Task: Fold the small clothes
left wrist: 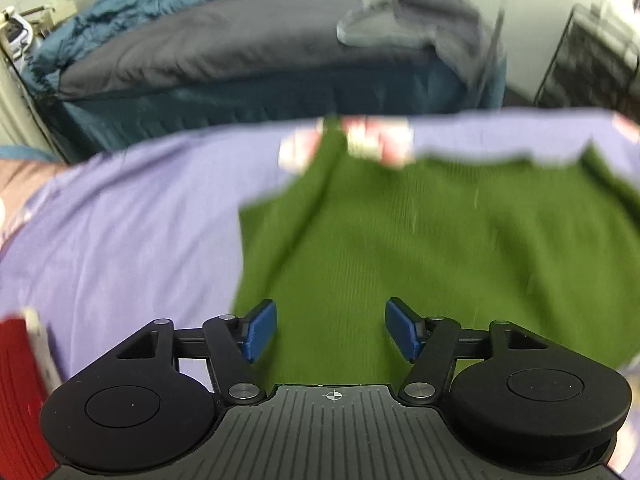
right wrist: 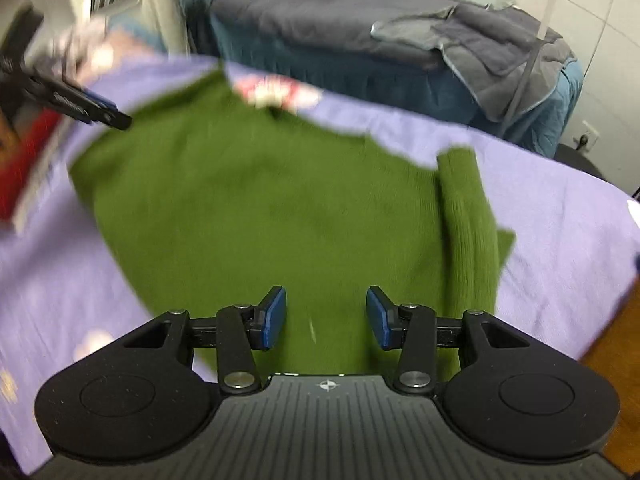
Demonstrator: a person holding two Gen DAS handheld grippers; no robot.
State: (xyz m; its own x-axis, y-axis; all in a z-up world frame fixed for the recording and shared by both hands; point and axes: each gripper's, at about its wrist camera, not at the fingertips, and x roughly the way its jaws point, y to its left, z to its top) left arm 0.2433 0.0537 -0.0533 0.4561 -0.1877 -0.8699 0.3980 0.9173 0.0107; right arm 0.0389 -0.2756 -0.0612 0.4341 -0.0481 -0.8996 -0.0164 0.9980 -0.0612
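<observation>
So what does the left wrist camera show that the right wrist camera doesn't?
Only the left wrist view shows its own claw, open and empty, and a dark rack against the far wall. Only the right wrist view shows the right claw, open and empty, the other claw's arm at upper left, a wooden floor and the sweater's folded sleeve. Both show the green sweater on the purple sheet, a red book and the bed behind.
</observation>
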